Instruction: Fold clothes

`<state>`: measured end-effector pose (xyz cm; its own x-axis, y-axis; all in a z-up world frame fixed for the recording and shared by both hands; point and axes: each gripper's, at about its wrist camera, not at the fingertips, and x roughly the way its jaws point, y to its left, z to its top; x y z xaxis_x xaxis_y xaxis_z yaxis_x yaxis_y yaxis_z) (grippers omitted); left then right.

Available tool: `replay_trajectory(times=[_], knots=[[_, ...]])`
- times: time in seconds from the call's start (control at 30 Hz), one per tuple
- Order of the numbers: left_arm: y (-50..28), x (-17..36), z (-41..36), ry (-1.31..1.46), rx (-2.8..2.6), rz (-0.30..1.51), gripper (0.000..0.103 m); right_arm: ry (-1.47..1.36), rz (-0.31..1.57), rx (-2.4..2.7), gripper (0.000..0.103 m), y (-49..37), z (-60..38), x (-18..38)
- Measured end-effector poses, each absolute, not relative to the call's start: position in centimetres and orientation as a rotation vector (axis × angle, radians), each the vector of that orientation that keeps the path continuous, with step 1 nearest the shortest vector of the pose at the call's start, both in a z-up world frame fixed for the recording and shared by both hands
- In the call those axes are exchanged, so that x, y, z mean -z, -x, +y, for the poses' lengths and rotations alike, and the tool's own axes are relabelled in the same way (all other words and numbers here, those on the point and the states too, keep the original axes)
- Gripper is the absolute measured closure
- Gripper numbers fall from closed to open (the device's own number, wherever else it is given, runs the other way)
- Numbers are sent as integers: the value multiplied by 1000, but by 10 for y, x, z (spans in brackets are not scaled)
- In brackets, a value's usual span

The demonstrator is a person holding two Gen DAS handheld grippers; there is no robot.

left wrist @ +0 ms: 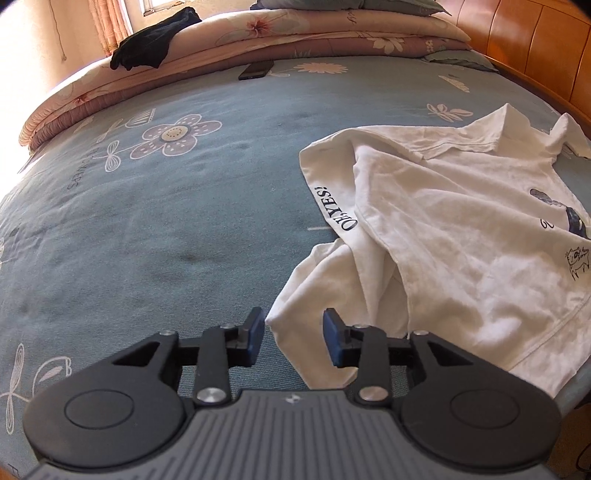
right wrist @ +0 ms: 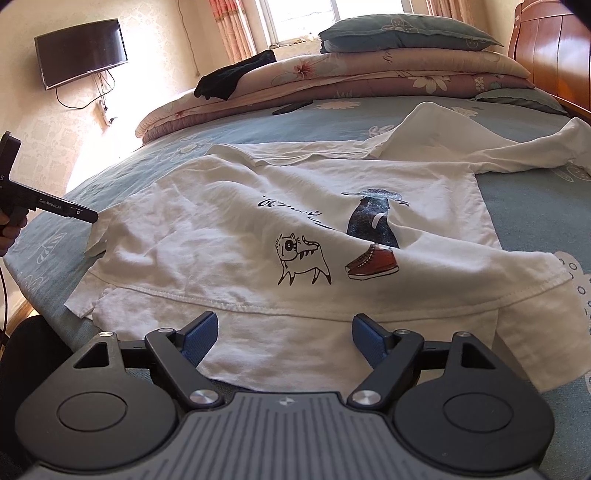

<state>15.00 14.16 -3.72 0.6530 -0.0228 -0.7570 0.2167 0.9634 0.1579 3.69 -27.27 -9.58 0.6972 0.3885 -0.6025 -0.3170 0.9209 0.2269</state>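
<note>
Here, white T-shirt (right wrist: 295, 229) hem at bed (left wrist: 147, 221) edge, left gripper (left wrist: 293, 339) narrowly parted, right gripper (right wrist: 283, 338) wide.

Home bedroom: bed (left wrist: 147, 221), pillow (right wrist: 402, 33), television (right wrist: 81, 51)

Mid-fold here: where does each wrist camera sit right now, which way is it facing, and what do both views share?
Left wrist: on the left gripper, angled down over the white T-shirt's crumpled edge; only its own open fingers show.
Right wrist: on the right gripper at the shirt's hem, facing the window; its open fingers, the left gripper and a hand show.
Shared: shirt, blue bedsheet, folded quilts, black garment.
</note>
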Motion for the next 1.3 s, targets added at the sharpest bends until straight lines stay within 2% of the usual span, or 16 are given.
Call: replay_trajectory(times=[0.13, 0.4, 0.77, 0.83, 0.93, 1.3], knots=[[-129, 35, 126, -348, 191, 773, 65, -104, 698, -394, 19, -38, -272, 97], [-124, 69, 96, -446, 233, 832, 65, -92, 698, -400, 17, -38, -270, 97], [-131, 87, 77, -558, 109, 780, 69, -65, 691, -396, 16, -37, -267, 99], [-129, 91, 71, -598, 108, 771, 85, -54, 688, -395, 16, -36, -265, 99], [-131, 85, 75, -548, 93, 778, 100, -36, 684, -393, 16, -35, -263, 99], [-149, 44, 113, -383, -5, 745, 101, 51, 657, -384, 13, -32, -253, 102]])
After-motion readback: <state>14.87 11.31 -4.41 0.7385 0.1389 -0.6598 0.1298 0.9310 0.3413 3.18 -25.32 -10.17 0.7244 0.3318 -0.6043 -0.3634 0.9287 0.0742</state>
